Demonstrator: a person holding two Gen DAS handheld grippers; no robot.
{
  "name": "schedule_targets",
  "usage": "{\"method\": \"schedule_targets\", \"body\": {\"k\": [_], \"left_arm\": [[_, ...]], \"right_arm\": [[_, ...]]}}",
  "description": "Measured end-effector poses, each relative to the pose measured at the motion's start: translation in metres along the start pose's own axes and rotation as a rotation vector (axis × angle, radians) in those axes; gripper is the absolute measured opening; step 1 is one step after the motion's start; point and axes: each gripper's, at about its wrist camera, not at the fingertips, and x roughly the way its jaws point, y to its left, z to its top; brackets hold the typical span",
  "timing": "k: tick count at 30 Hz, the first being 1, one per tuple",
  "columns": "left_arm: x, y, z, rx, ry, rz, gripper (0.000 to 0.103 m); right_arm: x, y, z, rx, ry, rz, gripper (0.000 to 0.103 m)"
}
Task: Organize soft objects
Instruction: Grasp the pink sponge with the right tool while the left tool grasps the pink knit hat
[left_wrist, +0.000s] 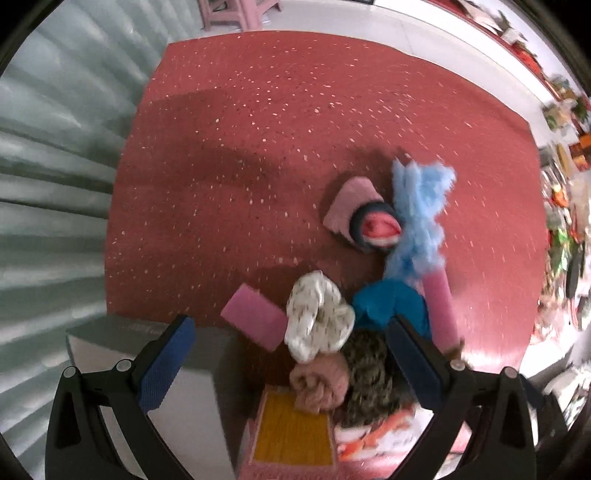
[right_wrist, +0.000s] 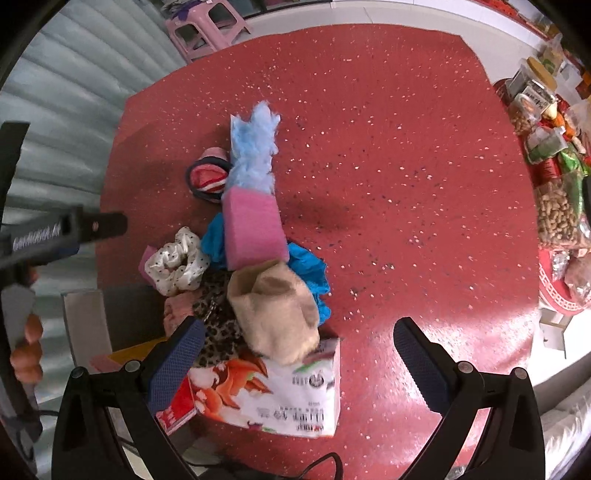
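Observation:
A heap of soft things lies on the red speckled table (left_wrist: 258, 147). In the left wrist view my left gripper (left_wrist: 291, 332) is open above a white dotted scrunchie (left_wrist: 317, 317), a pink sponge (left_wrist: 255, 319), a rolled pink cloth (left_wrist: 321, 384) and a leopard-print cloth (left_wrist: 369, 380). A blue fluffy piece (left_wrist: 417, 214) and blue cloth (left_wrist: 391, 306) lie beyond. My right gripper (right_wrist: 299, 332) is open, with nothing held. A beige sock (right_wrist: 277, 314) sits between its fingers on a printed tissue pack (right_wrist: 273, 395). A pink sponge block (right_wrist: 253, 229) lies behind it.
A grey box (left_wrist: 110, 354) stands at the table's left edge. Corrugated grey wall (left_wrist: 55, 184) runs along the left. Snack bags and peanuts (right_wrist: 554, 206) crowd the right side. A pink stool (right_wrist: 207, 26) stands beyond the table. A hand (right_wrist: 26, 347) shows at left.

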Motion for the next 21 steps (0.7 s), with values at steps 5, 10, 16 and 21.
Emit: {"method": "schedule_targets", "body": {"k": [5, 10, 16, 21], "left_arm": [[0.028, -0.009, 0.027, -0.037, 0.042, -0.013, 0.103], [0.059, -0.009, 0.046, -0.107, 0.097, -0.069, 0.103], [0.087, -0.003, 0.056, -0.172, 0.134, -0.123, 0.103], [0.102, -0.005, 0.057, -0.180, 0.145, -0.128, 0.103]], "right_arm": [[0.015, 0.008, 0.025, -0.034, -0.040, 0.072, 0.103], [0.041, 0.013, 0.053, -0.046, -0.017, 0.204, 0.103], [0.075, -0.005, 0.068, 0.073, 0.062, 0.337, 0.103], [0.088, 0.002, 0.070, 0.042, 0.111, 0.383, 0.081]]}}
